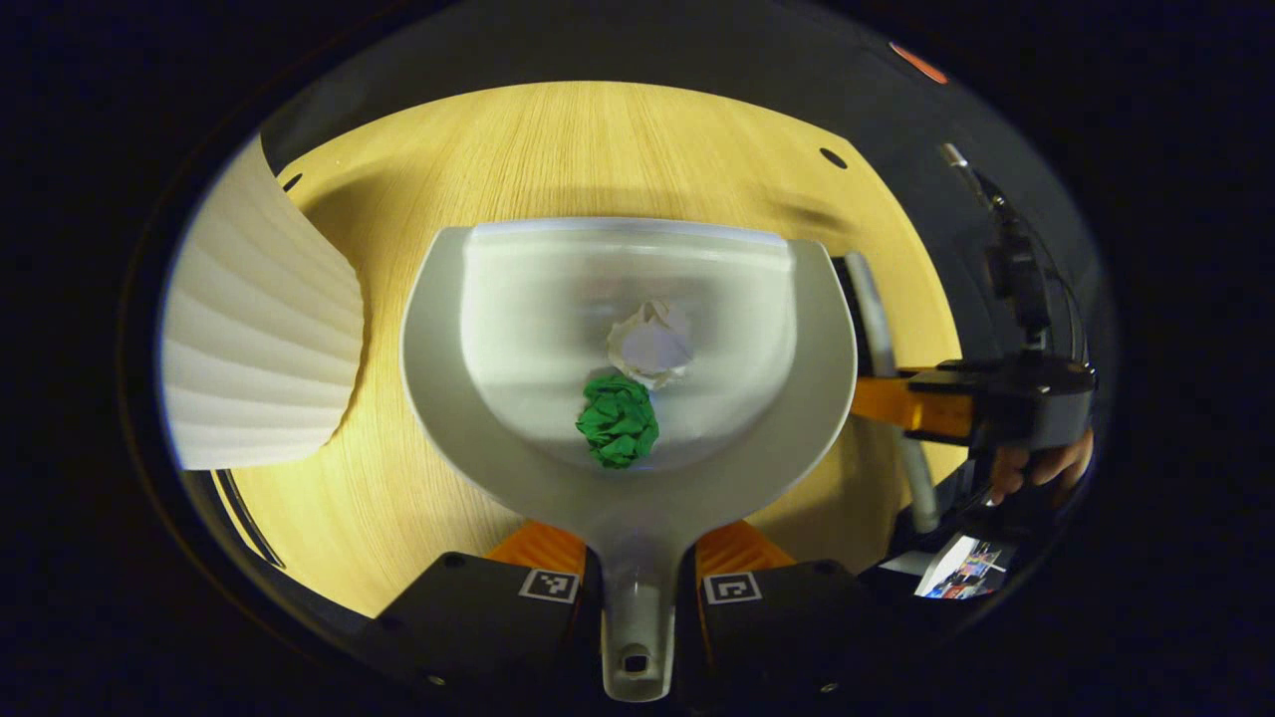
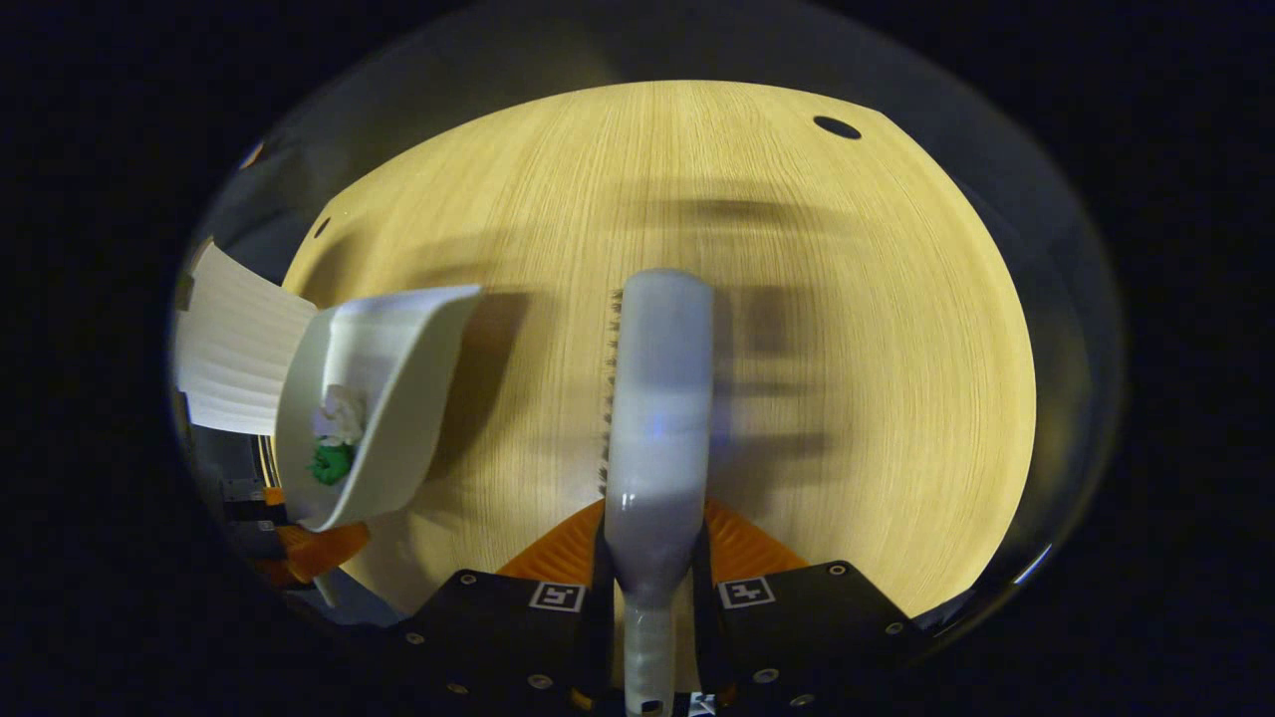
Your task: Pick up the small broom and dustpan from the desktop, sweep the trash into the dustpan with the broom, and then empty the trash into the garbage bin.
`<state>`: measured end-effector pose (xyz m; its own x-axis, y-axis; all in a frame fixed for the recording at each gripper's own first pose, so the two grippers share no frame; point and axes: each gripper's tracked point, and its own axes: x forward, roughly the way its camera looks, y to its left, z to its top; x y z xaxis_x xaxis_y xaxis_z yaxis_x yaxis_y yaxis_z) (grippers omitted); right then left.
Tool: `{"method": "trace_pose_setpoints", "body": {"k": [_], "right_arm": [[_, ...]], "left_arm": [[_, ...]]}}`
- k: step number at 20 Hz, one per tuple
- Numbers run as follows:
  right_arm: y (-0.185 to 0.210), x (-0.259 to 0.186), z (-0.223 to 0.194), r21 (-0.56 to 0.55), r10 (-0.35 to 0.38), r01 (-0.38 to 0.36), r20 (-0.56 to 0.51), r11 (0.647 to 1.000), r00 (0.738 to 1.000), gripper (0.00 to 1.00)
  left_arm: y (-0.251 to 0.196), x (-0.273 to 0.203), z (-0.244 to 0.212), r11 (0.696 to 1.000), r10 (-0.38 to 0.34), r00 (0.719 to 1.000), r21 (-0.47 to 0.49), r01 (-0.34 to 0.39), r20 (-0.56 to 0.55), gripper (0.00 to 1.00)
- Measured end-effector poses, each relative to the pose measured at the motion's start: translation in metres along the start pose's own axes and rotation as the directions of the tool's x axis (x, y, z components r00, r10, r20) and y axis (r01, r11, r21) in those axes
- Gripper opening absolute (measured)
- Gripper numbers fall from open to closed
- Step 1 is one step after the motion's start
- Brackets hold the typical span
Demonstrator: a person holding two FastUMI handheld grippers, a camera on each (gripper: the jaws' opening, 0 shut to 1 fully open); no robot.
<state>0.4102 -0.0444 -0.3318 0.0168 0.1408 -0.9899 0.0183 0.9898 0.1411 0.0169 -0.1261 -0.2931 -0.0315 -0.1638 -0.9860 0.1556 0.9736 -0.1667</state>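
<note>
At far left of the left gripper view stands a white ribbed garbage bin (image 1: 264,339) on the pale wooden desktop (image 1: 598,149). Just beside it, a white plastic dustpan (image 1: 628,329) is held above the wood, its handle clamped between the left gripper (image 1: 637,588) fingers. Inside lie a green crumpled paper ball (image 1: 618,420) touching a white crumpled paper ball (image 1: 650,344). Farther right, the right gripper (image 2: 652,588) is clamped on the white small broom (image 2: 657,398), bristles hidden.
</note>
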Motion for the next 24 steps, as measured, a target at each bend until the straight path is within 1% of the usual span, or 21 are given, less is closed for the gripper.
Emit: {"method": "trace_pose_setpoints", "body": {"k": [1,2,3,4,5,6,8,9,10,11,13,14,16,17,18,19,20,21,22,23,24], "right_arm": [[0.01,0.008,0.01,-0.007,0.0,0.0,0.004,1.0,1.0,0.36],[0.013,0.015,0.0,-0.02,-0.013,0.013,0.012,1.0,1.0,0.37],[0.019,0.018,0.003,-0.032,-0.027,0.028,0.026,0.999,0.999,0.4],[0.018,0.007,0.004,-0.036,-0.032,0.033,0.037,0.999,0.999,0.41],[0.024,0.004,0.005,-0.031,-0.019,0.02,0.043,0.999,0.999,0.44],[0.027,0.001,0.003,-0.026,-0.011,0.012,0.05,1.0,0.999,0.45],[0.018,-0.003,0.002,-0.027,-0.014,0.016,0.07,1.0,0.997,0.54],[0.012,-0.006,0.001,-0.028,-0.013,0.016,0.077,0.999,0.997,0.63],[-0.001,-0.012,-0.004,-0.025,-0.013,0.015,0.081,1.0,0.997,0.68],[-0.002,-0.014,-0.003,-0.022,-0.007,0.009,0.088,1.0,0.996,0.74],[-0.006,-0.018,-0.002,-0.025,-0.002,0.004,0.096,1.0,0.995,0.81],[0.002,-0.017,-0.003,-0.027,0.001,0.002,0.103,1.0,0.995,0.83],[-0.004,-0.021,-0.004,-0.024,0.001,0.001,0.117,1.0,0.993,0.89],[-0.007,-0.023,-0.004,-0.024,-0.001,0.004,0.121,1.0,0.993,0.9],[-0.006,-0.022,-0.004,-0.024,0.002,0.001,0.123,1.0,0.992,0.91],[-0.007,-0.024,-0.004,-0.025,0.006,-0.003,0.125,1.0,0.992,0.93],[-0.009,-0.026,-0.005,-0.026,0.008,-0.004,0.126,1.0,0.992,0.94],[-0.009,-0.027,-0.007,-0.028,0.01,-0.006,0.125,1.0,0.992,0.95],[-0.01,-0.027,-0.008,-0.028,0.01,-0.006,0.124,1.0,0.992,0.96],[-0.011,-0.027,-0.008,-0.026,0.014,-0.01,0.123,1.0,0.992,0.95],[-0.012,-0.027,-0.009,-0.022,0.014,-0.011,0.123,1.0,0.992,0.95]], "left_arm": [[-0.006,-0.012,0.004,1.0,0.001,1.0,0.024,-0.002,0.022,0.31],[-0.009,-0.03,0.008,0.999,0.004,0.999,0.048,-0.006,0.047,0.31],[-0.011,-0.051,0.013,0.998,0.011,0.997,0.065,-0.016,0.075,0.31],[-0.013,-0.074,0.021,0.996,0.008,0.993,0.088,-0.019,0.115,0.31],[-0.014,-0.098,0.031,0.994,0.008,0.988,0.106,-0.025,0.157,0.31],[-0.017,-0.122,0.041,0.993,0.008,0.981,0.112,-0.03,0.196,0.31],[-0.014,-0.175,0.058,0.997,0.006,0.966,0.073,-0.025,0.257,0.3],[-0.003,-0.196,0.066,0.999,0.006,0.958,0.037,-0.017,0.285,0.3],[0.014,-0.216,0.072,1.0,0.023,0.949,-0.004,-0.023,0.315,0.3],[0.041,-0.234,0.074,0.998,0.056,0.939,-0.039,-0.046,0.338,0.3],[0.098,-0.257,0.076,0.983,0.173,0.92,-0.114,-0.141,0.352,0.3],[0.126,-0.263,0.075,0.971,0.233,0.911,-0.136,-0.197,0.34,0.31],[0.178,-0.265,0.067,0.934,0.353,0.89,-0.155,-0.321,0.288,0.31],[0.199,-0.264,0.064,0.913,0.407,0.877,-0.14,-0.383,0.256,0.3],[0.222,-0.266,0.061,0.883,0.469,0.857,-0.124,-0.453,0.212,0.31],[0.237,-0.26,0.061,0.845,0.533,0.826,-0.075,-0.529,0.181,0.3],[0.247,-0.256,0.056,0.808,0.586,0.798,-0.021,-0.589,0.144,0.31],[0.253,-0.255,0.055,0.778,0.621,0.776,0.034,-0.628,0.113,0.31],[0.247,-0.257,0.053,0.763,0.637,0.765,0.06,-0.644,0.098,0.3],[0.254,-0.259,0.056,0.74,0.655,0.751,0.128,-0.66,0.084,0.3],[0.255,-0.267,0.056,0.695,0.692,0.718,0.199,-0.69,0.073,0.3]]}}
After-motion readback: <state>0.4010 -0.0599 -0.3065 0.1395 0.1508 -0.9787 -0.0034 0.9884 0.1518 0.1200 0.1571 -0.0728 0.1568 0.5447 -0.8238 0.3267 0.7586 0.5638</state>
